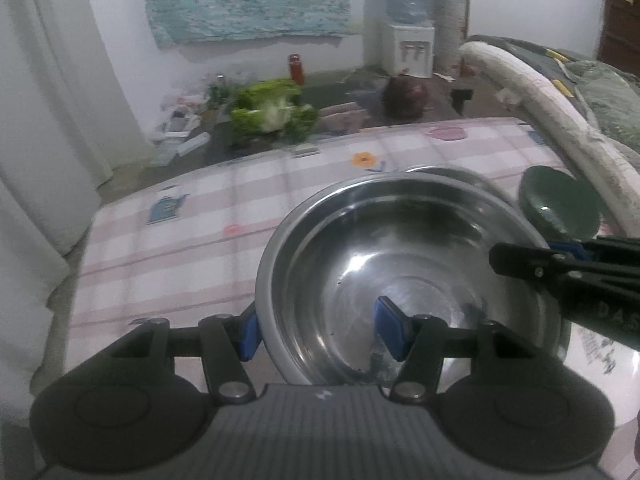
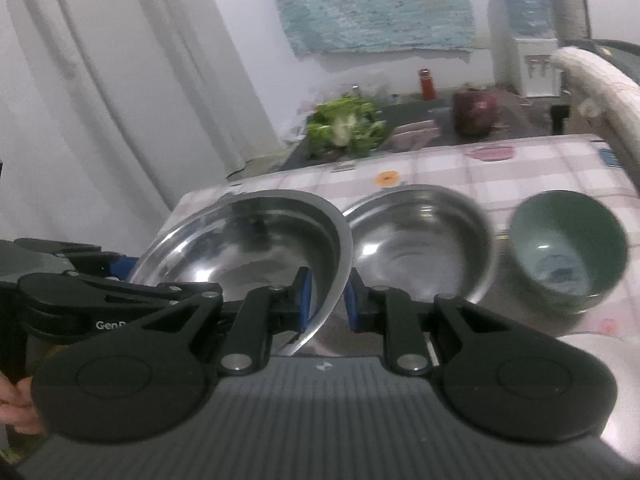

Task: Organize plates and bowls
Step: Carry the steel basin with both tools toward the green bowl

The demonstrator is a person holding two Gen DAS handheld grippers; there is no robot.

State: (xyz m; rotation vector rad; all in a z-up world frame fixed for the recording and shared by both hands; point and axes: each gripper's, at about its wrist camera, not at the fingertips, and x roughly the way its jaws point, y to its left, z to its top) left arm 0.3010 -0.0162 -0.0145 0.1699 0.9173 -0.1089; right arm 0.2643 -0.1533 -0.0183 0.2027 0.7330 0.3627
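Both grippers tilt downward over the checked table (image 2: 540, 168). The right gripper (image 2: 327, 294) clamps the large steel bowl's (image 2: 248, 240) rim; the left gripper (image 1: 316, 330) straddles its opposite rim, seemingly gripping, bowl lifted beside a second steel bowl (image 2: 420, 240).

Two steel bowls (image 2: 248, 248) (image 2: 420, 240) showing; one green ceramic bowl (image 2: 568, 248) sitting right of them. Two hand-held grippers (image 2: 326, 300) (image 1: 316, 330) appearing. One red bottle (image 2: 426, 83), one water dispenser (image 2: 532, 40), one leafy vegetable bunch (image 2: 348, 126) lying behind.
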